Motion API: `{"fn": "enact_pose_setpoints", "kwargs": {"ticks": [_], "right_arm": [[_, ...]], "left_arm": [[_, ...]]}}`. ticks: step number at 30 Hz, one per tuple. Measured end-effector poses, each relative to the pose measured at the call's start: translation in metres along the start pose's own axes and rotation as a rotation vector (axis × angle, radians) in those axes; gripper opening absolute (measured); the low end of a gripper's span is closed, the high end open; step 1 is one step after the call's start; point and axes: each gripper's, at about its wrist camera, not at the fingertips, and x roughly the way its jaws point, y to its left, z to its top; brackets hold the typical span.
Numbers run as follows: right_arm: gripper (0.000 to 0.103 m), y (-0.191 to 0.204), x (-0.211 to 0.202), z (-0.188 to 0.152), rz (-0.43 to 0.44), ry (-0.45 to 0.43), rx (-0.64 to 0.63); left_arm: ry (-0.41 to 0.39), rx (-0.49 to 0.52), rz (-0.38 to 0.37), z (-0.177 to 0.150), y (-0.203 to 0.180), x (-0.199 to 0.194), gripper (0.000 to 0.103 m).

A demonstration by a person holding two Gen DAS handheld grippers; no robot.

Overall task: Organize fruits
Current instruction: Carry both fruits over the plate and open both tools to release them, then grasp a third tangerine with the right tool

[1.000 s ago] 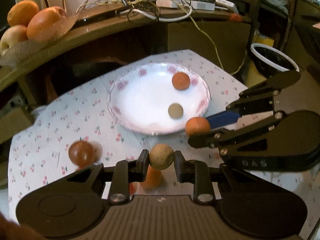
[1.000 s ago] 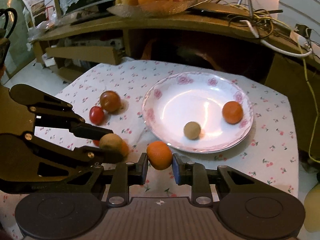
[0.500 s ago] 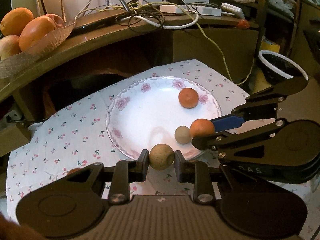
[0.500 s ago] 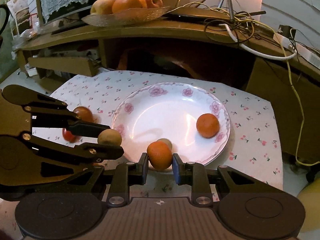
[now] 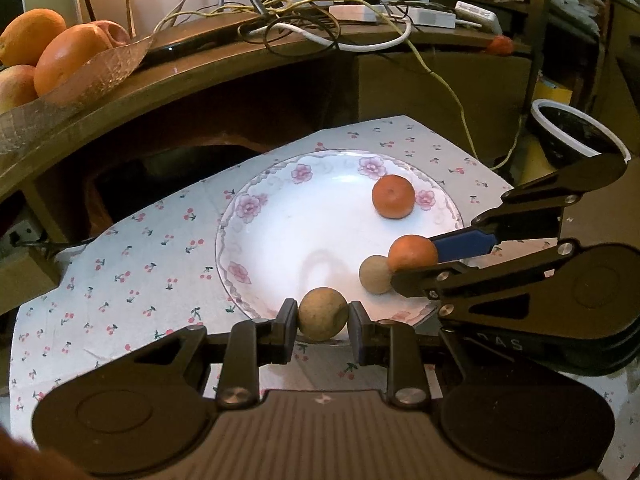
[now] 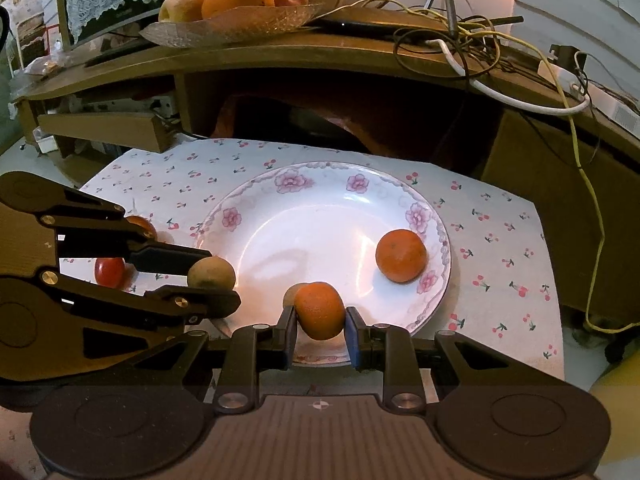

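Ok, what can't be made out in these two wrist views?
- Left wrist view: the tan fruit on the plate is partly covered by the right gripper and its orange.
- Right wrist view: the tomatoes on the cloth are half hidden behind the left gripper.
- Both: the fruits' contact with the plate is unclear.

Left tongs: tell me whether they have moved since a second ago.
Yes. The left tongs, shut on a tan fruit, have advanced from the cloth short of the plate to over its near rim.
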Motion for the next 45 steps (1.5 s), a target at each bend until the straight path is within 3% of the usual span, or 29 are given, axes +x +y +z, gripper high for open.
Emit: {"fn": "enact_pose_setpoints", "kwargs": {"ticks": [22,34,45], "right_arm": [[0.032,-0.005,0.000,0.000,-0.021,-0.025,0.019],[0.036,-0.017,-0.013,0.004,-0.048,-0.087,0.073],[0.036,-0.010,-0.026,0.000,-0.014,-0.102,0.058]], "left_arm": [[-0.006,-0.027,0.015,0.000,0.006,-0.003,0.038],[-0.029,-0.031,0.015,0.003,0.008,-0.019,0.040],[-0.036,-0.012,0.020,-0.005,0.012,-0.038,0.044]]}}
